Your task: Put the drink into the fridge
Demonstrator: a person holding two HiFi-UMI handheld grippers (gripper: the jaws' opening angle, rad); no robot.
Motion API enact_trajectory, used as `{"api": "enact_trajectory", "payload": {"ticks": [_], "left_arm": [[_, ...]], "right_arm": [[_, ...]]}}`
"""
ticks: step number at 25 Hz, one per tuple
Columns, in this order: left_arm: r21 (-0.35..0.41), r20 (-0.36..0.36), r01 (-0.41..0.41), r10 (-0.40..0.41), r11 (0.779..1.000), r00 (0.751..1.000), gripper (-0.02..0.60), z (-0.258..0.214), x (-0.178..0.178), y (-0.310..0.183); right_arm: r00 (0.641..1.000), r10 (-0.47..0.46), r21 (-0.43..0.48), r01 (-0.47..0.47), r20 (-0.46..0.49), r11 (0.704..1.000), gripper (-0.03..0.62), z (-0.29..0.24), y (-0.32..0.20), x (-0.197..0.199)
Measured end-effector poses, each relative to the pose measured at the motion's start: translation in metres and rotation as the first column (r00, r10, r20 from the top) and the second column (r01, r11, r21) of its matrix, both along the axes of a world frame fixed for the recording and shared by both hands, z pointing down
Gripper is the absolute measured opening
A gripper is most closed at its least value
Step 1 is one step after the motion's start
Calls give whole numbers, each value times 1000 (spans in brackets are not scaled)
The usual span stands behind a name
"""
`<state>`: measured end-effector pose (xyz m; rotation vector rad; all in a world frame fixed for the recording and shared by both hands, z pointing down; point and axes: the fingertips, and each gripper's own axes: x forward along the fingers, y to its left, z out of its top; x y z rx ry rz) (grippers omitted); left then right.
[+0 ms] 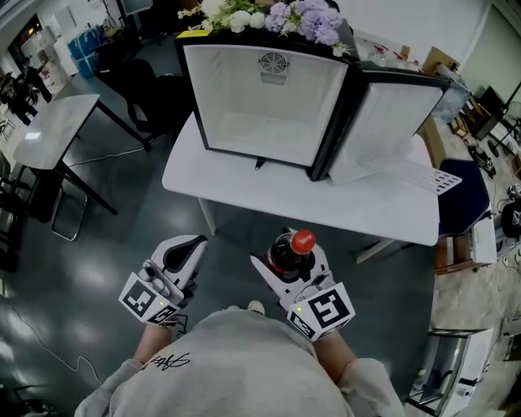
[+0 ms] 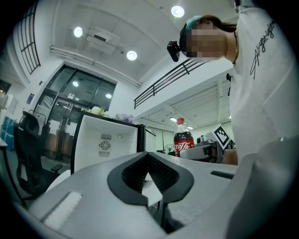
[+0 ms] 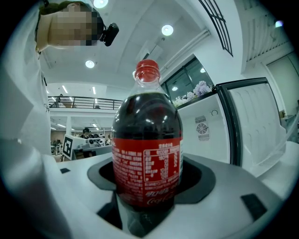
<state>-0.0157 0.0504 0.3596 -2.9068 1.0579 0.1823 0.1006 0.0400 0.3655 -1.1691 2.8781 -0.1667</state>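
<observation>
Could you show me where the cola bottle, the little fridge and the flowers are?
cola bottle [image 3: 147,158], right gripper view, on its red label.
fridge [image 1: 260,106], head view, on its white inner back wall.
flowers [image 1: 313,20], head view, on the purple blooms.

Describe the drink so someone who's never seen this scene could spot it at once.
Find the white table carrying the open fridge; nearer the person, two tongs hang before it. The drink stands upright in the right tongs: a dark cola bottle with a red cap and label, while the left tongs hold nothing.
</observation>
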Motion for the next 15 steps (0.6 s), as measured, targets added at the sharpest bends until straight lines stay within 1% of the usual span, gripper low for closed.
{"api": "enact_trajectory", "payload": {"ticks": [8,12,15], "left_arm": [[1,6,4,-4,1000,1000,3,-1,8,3],[-16,-4,45,-46,999,999,3,2,-1,6],[-38,19,70,-70,997,997,3,11,-7,7]], "right_arm": [[1000,-29,-3,29,10,1000,319,0,2,2],[998,-45,-21,46,39,999,319,3,-1,3],[998,-48,-29,49,36,998,319,7,-3,3]]}}
